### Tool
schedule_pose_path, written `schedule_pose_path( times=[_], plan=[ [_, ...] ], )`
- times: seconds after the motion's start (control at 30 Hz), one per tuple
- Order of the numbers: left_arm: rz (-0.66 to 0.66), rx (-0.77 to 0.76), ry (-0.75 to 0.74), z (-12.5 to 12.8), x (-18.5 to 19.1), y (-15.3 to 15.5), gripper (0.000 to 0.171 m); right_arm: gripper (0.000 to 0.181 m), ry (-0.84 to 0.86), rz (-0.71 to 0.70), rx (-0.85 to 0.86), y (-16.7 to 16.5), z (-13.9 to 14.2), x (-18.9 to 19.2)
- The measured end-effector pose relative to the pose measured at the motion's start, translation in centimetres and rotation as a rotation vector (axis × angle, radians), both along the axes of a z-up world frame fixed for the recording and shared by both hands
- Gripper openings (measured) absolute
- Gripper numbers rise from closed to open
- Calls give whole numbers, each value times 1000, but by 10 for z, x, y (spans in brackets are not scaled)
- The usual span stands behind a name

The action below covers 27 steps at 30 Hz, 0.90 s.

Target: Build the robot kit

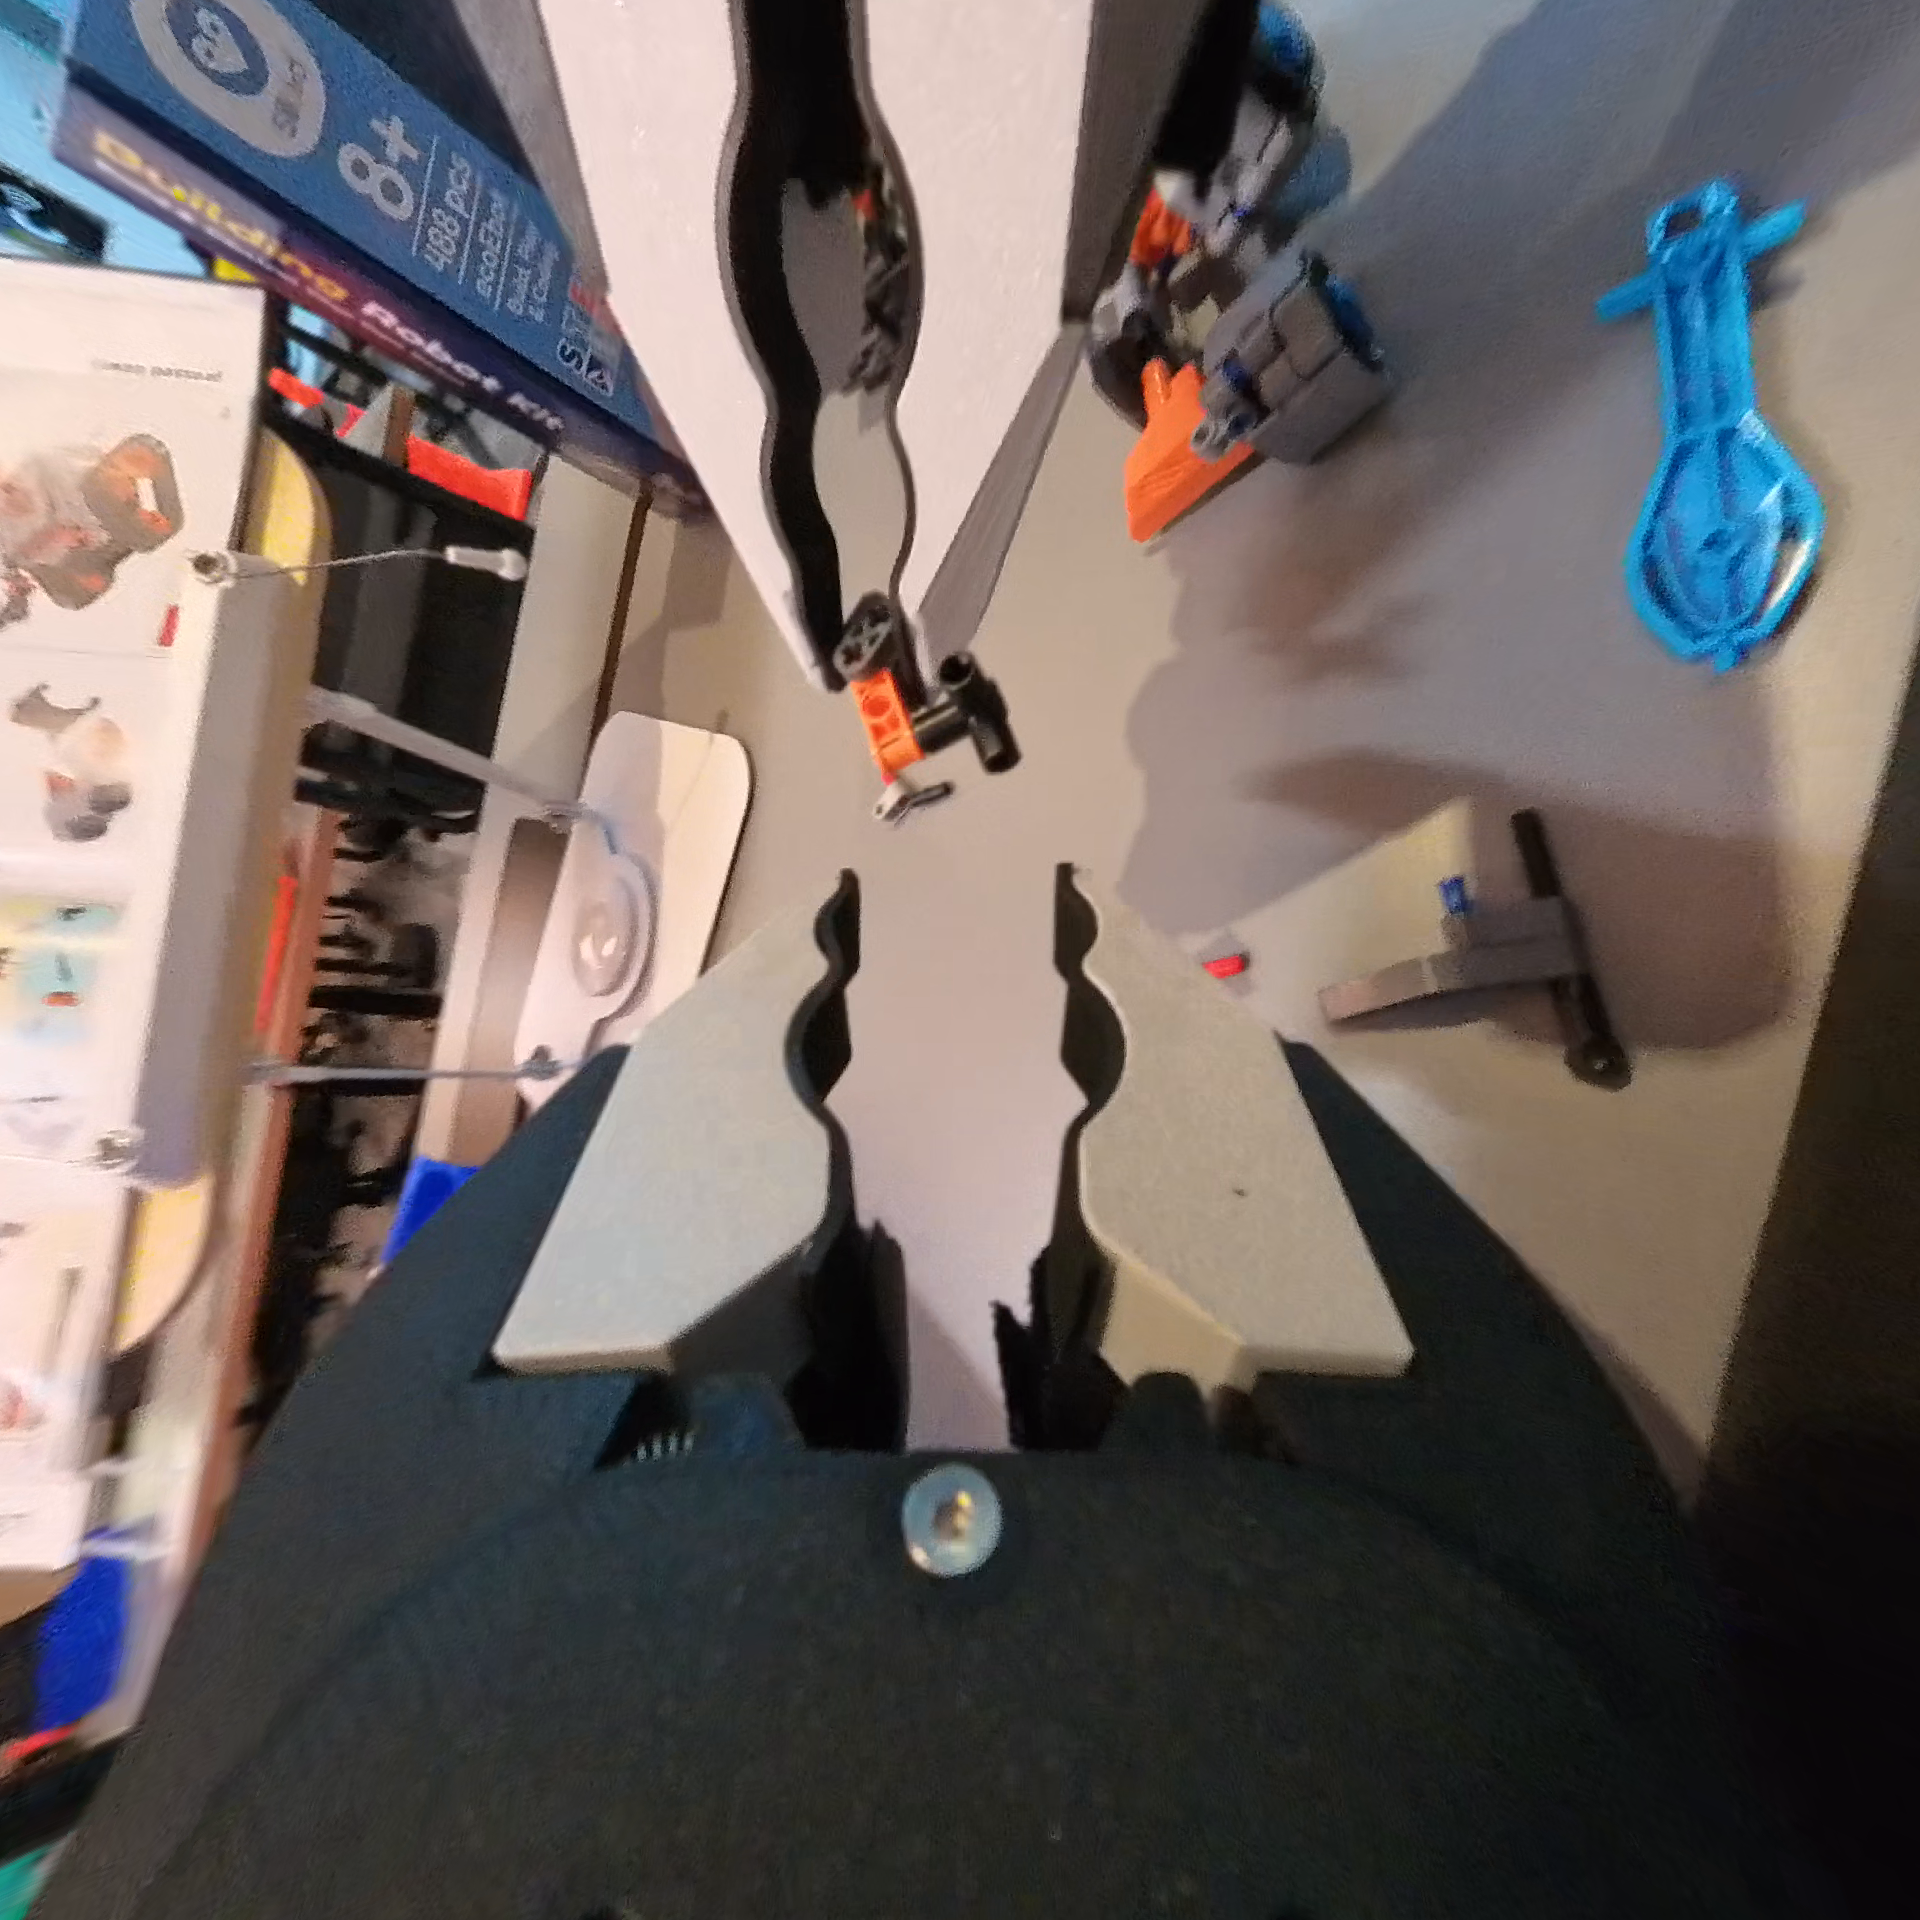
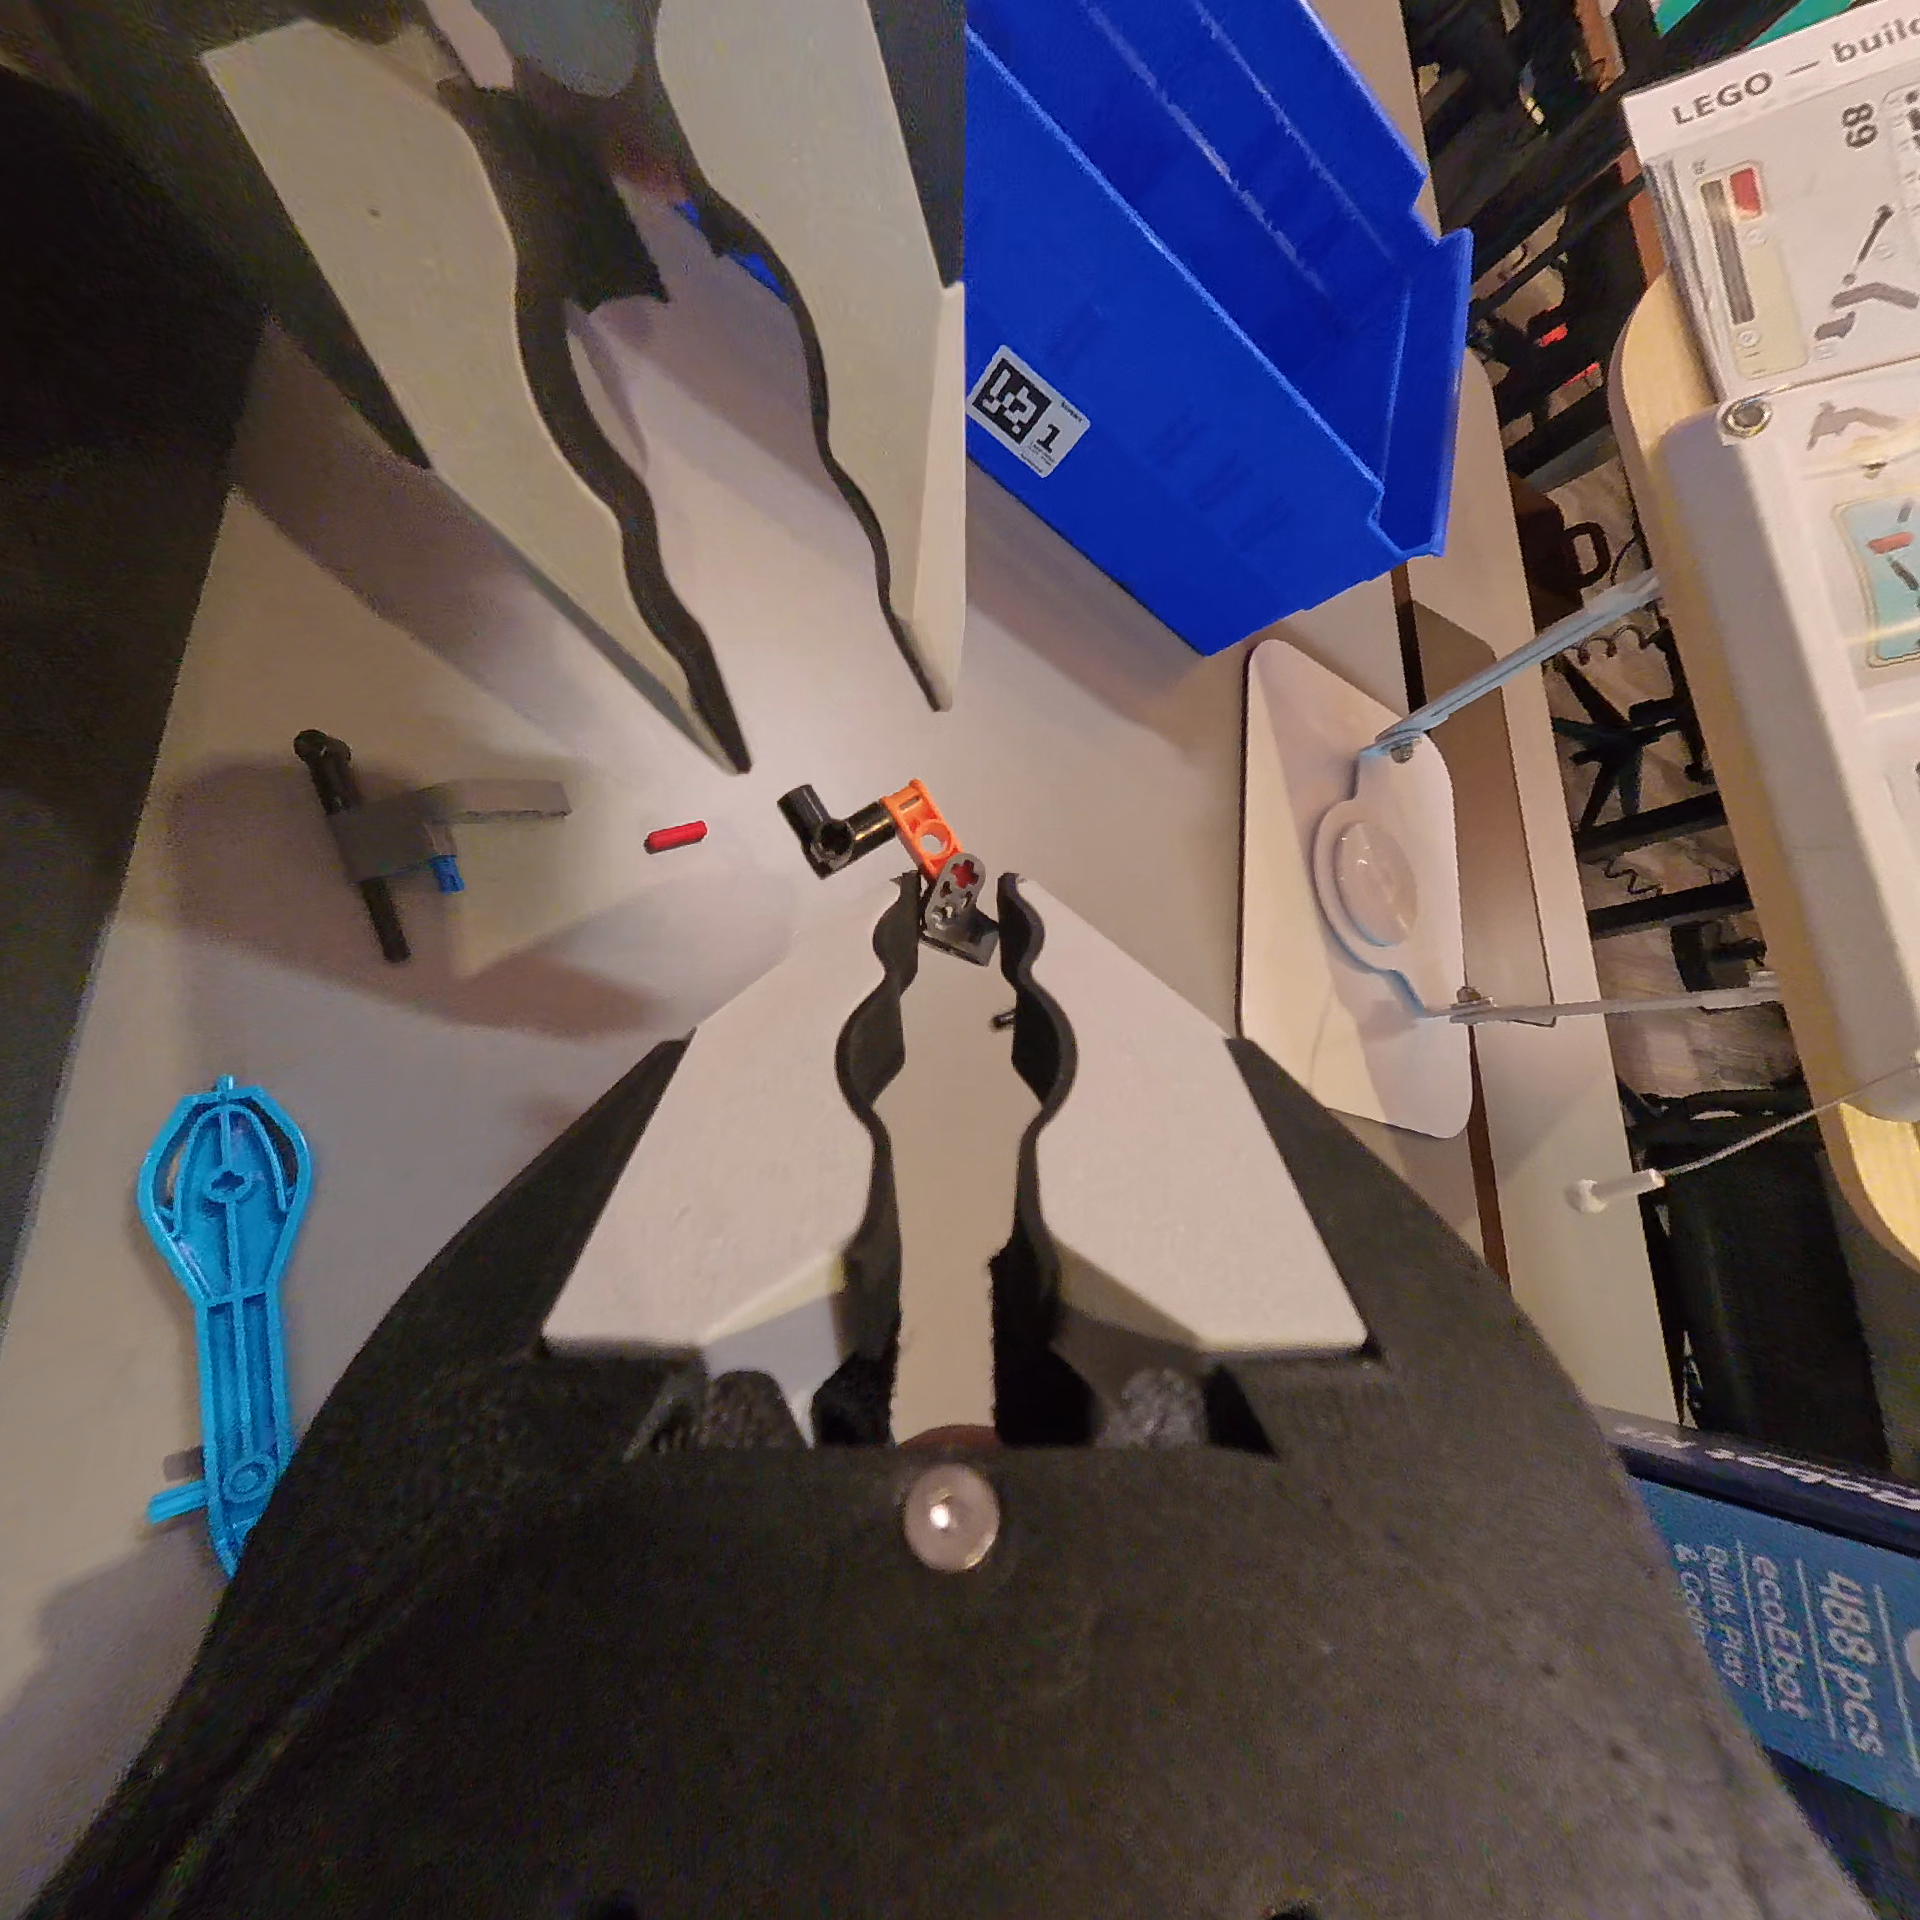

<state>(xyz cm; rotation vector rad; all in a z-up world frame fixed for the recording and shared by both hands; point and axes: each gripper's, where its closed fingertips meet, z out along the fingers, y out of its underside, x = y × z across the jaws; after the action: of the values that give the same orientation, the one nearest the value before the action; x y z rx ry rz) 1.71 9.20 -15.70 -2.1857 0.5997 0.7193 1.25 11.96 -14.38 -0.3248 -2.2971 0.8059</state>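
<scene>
A small assembly of black, orange and grey building pieces (image 2: 914, 831) is pinched by its grey end between the tips of my right gripper (image 2: 956, 883), just above the pale table (image 2: 1091, 790). In the left wrist view the right gripper (image 1: 878, 649) comes in from the top with the assembly (image 1: 888, 717) hanging from its tips. My left gripper (image 1: 956, 883) is open and empty, with its tips a short way from the assembly. It shows from the top in the right wrist view (image 2: 836, 732).
On the table lie a small red pin (image 2: 675, 836), a grey beam on a black axle (image 2: 416, 831), a blue plastic tool (image 2: 223, 1299) and a partly built grey and orange model (image 1: 1247, 343). A blue bin (image 2: 1195, 312), a booklet stand (image 2: 1340, 883) and a blue box (image 1: 343, 208) border the space. The tips of both grippers are at nearly the same place. My left gripper's tips are some 7 cm from the small red pin (image 2: 675, 836).
</scene>
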Motion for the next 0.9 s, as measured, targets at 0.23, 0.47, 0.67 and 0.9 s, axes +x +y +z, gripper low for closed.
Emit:
schedule_pose_path(
  times=[0.23,0.47,0.67,0.9],
  plan=[
    [-30,74,-160,-4,14,14,42,13,48,2,-31,-3,11,-1],
    [7,201,-265,6,4,20,42,13,89,-20,-74,0,23,-4],
    [15,295,-127,28,2,21,36,13,102,-74,-61,6,25,-9],
    [64,238,-52,26,0,31,23,13,112,-106,-45,9,29,-9]
  ],
)
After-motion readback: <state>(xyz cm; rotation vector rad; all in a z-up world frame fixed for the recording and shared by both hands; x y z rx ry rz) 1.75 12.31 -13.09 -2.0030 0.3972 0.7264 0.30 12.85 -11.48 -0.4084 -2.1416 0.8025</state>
